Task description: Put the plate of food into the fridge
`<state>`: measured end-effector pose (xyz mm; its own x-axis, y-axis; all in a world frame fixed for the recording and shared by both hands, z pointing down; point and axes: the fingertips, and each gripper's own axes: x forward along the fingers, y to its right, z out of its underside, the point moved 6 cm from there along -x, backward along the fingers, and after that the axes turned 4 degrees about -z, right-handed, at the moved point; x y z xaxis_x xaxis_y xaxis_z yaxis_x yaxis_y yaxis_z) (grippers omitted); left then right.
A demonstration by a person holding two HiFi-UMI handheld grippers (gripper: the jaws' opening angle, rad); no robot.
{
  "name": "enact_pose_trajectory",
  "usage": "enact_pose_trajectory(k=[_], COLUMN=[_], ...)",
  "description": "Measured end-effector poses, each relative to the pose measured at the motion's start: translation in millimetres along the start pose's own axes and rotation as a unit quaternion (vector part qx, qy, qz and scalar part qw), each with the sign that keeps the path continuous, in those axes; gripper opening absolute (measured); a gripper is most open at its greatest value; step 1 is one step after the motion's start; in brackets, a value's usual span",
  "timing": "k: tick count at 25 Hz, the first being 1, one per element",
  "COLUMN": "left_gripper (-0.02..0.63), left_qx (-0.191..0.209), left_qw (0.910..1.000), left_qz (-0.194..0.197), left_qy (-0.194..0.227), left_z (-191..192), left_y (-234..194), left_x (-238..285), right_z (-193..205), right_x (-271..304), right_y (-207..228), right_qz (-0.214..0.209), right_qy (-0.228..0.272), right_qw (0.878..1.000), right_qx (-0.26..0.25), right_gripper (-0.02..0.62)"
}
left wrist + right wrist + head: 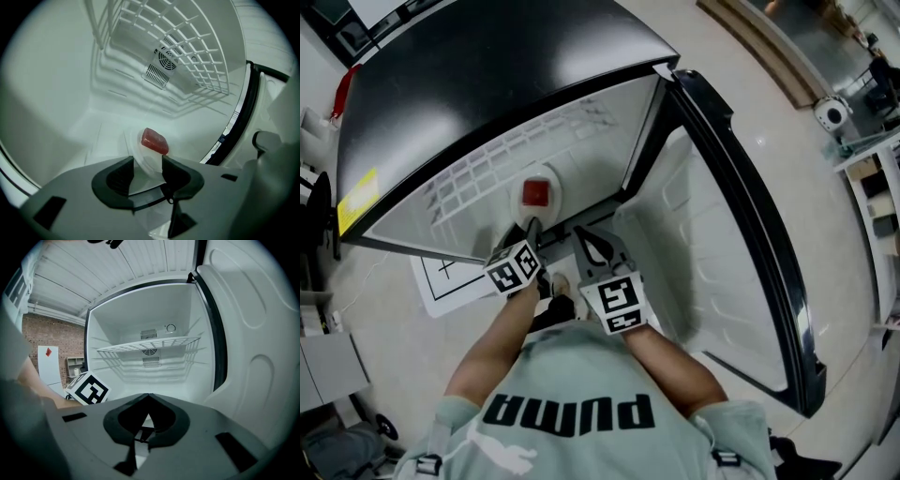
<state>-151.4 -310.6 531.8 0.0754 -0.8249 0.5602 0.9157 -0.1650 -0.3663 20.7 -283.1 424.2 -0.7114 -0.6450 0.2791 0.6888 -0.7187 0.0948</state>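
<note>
A white plate (540,190) with a red block of food (534,193) lies on the floor of the open fridge (469,202). In the left gripper view the plate (143,157) lies flat, the red food (154,141) on its far side. My left gripper (147,165) is open, with the plate's near rim in the gap between its pads. In the head view the left gripper (530,232) reaches into the fridge just in front of the plate. My right gripper (149,397) is shut and empty, and it hangs outside the fridge mouth beside the left gripper (596,249).
A white wire shelf (150,344) crosses the fridge above the plate, with a fan vent (161,65) on the back wall. The fridge door (750,234) stands open at the right. A marked sheet (441,277) lies on the floor at the left.
</note>
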Motion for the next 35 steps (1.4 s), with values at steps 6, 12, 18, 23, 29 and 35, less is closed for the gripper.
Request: enact_pose_trajectory(k=[6,12,18,23,29,35], left_gripper=[0.199,0.201,0.199,0.199,0.199,0.143], left_qx=[0.102,0.114,0.110,0.098,0.095,0.110], left_qw=[0.9936,0.9917,0.9909,0.9891,0.9874,0.9854], left_qz=[-0.033,-0.037,-0.014,0.010,0.034,0.046], left_qy=[0.036,0.045,0.076,0.110,0.121,0.121], left_z=[1,4,2,3,14,24], left_y=[1,0,11,25,34,40], left_x=[-5,-12,-39,-74,-116,-150], right_z=[4,5,4,8,18,26], right_x=[-8,-17,-31,-47,-70,-87], right_y=[-5,-10,-15,-22,-29,-34], right_qz=[-0.008,-0.011,-0.016,-0.023,-0.031,-0.030], right_qy=[-0.002,0.002,0.013,0.027,0.036,0.047], right_qw=[1.000,1.000,1.000,0.999,0.999,0.998], right_qx=[-0.005,-0.011,-0.013,-0.015,-0.001,0.016], right_gripper=[0.005,0.005,0.005,0.005,0.005,0.005])
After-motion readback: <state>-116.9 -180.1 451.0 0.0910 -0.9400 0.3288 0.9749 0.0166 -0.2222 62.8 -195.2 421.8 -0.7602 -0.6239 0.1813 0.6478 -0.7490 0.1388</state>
